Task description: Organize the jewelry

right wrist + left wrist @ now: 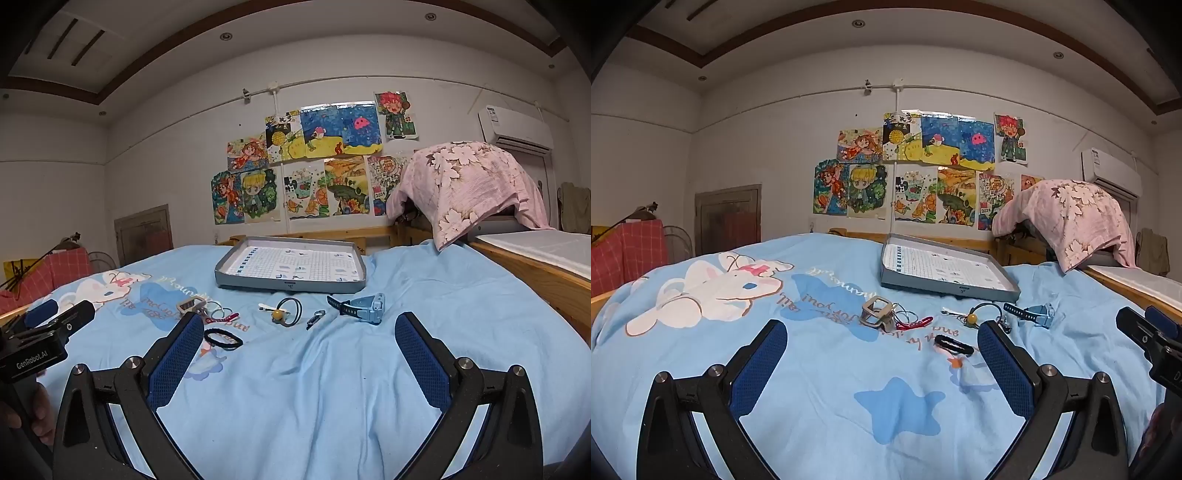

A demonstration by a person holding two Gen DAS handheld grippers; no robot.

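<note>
Fingers [768, 354] of both grippers stand spread wide and empty above the soft blue quilted bed [424, 314]. Small trinkets lie scattered before the shallow grey cardboard tray [290, 285]: a light, limp black elastic hair loop [222, 339], best pinched across its band, and a stiff blue plastic watch [360, 304], probably easiest taken by its strap.
</note>
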